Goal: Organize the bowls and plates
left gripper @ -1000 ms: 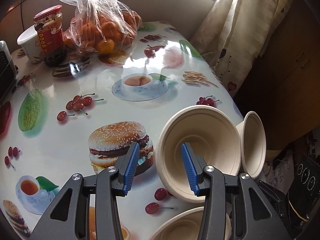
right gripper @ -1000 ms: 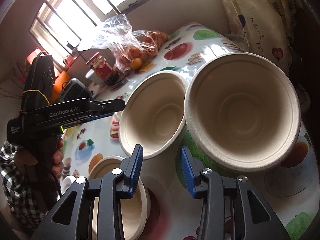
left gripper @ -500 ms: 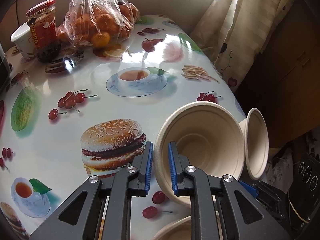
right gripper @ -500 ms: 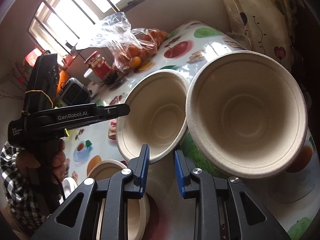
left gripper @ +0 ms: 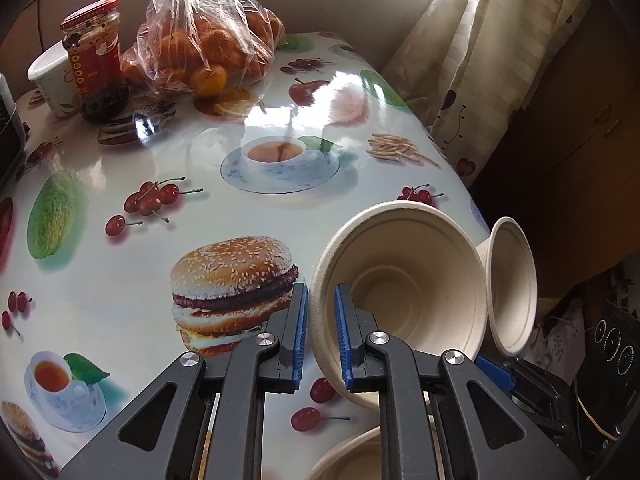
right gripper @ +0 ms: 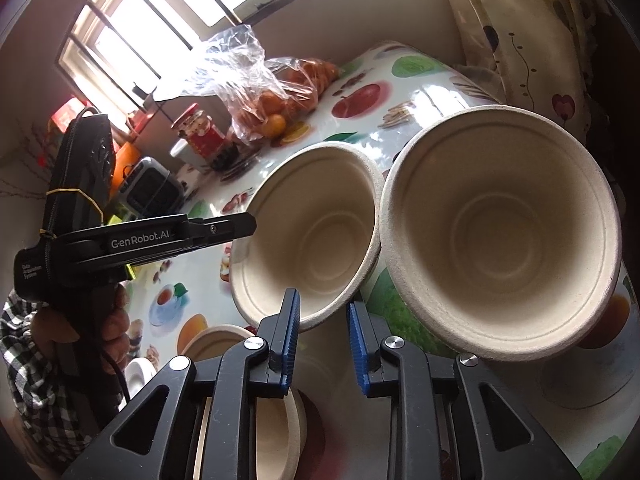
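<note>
We hold 2 light, stiff pulp bowls by thin rims: left tongs (left gripper: 321,336) clamp the left bowl (left gripper: 400,280); right tongs (right gripper: 320,340) closed, presumably on the right bowl (right gripper: 500,240), contact hidden.

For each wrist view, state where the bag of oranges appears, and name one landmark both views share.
Left wrist view: bag of oranges at top, left of centre.
Right wrist view: bag of oranges upper middle, below the window.
Shared landmark: red-lidded jar, just left of the bag in both.

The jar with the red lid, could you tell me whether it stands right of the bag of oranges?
No, the jar stands left of the bag of oranges.
</note>
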Motion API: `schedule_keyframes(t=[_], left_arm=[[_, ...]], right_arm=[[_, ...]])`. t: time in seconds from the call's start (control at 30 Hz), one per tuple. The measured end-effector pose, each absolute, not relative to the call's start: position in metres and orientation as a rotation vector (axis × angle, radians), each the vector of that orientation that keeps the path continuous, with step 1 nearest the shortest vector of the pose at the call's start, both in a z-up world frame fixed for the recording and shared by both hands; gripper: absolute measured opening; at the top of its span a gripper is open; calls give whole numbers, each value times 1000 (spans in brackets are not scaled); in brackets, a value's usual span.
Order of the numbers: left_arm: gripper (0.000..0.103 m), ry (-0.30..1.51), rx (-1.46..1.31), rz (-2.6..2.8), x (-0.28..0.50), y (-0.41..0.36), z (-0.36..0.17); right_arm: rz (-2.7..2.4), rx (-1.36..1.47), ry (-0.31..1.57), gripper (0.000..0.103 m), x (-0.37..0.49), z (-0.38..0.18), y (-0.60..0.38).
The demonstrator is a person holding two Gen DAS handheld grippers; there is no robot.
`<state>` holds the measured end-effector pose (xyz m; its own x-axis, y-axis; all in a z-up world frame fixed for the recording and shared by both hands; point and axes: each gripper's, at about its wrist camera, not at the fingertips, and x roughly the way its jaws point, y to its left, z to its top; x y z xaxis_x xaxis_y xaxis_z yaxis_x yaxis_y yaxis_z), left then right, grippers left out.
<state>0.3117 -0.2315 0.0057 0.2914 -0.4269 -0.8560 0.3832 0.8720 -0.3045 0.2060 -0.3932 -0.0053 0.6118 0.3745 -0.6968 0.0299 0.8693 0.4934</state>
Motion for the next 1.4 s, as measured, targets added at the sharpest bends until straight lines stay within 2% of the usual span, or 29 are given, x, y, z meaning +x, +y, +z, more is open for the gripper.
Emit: schedule_keyframes(t=[0.67,1.4], left_arm=[[15,1091,-52,-535,292,-209,33],[15,1002,-33,-563,228,-186,66]], right_arm=[[255,470,861,24,198,14,-382],[264,421,813,24,138,43,-362]])
